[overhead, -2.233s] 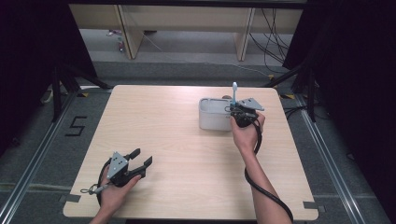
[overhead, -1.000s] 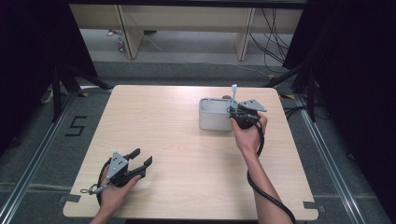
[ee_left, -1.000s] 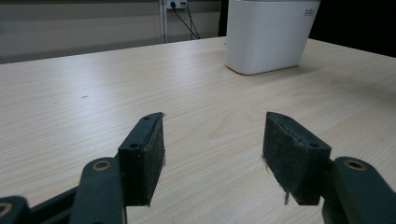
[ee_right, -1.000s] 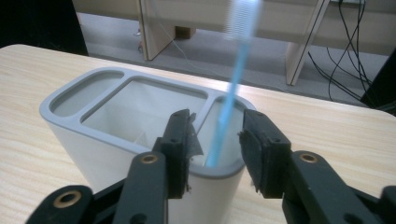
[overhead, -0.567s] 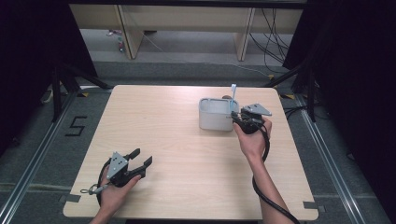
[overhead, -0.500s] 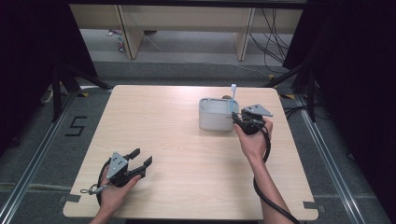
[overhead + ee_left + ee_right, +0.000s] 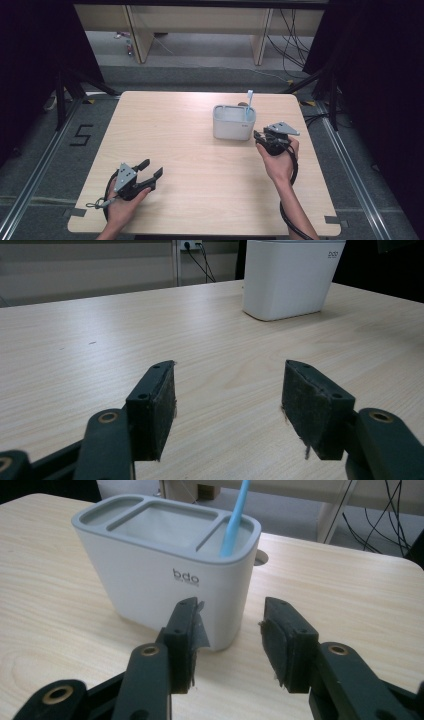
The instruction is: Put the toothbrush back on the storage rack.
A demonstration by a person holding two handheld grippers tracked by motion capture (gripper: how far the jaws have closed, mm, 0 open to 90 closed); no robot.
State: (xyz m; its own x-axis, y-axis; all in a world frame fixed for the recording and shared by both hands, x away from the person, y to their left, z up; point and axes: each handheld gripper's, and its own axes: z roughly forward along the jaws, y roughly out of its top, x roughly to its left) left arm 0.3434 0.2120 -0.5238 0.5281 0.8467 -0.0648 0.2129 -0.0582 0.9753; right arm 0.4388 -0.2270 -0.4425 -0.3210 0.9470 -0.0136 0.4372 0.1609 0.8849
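Item: white holder (image 7: 165,575) with blue toothbrush (image 7: 234,517), far right of worktop (image 7: 200,150).
We record the toothbrush upright in the holder's end compartment. Our right claw (image 7: 227,630), jaws just opened and empty, sits just beside the holder; our left claw (image 7: 227,400) rests open, well apart.

A light blue toothbrush (image 7: 234,517) stands in a white, grey-topped holder (image 7: 150,580) on the pale wood-grain table (image 7: 200,150).
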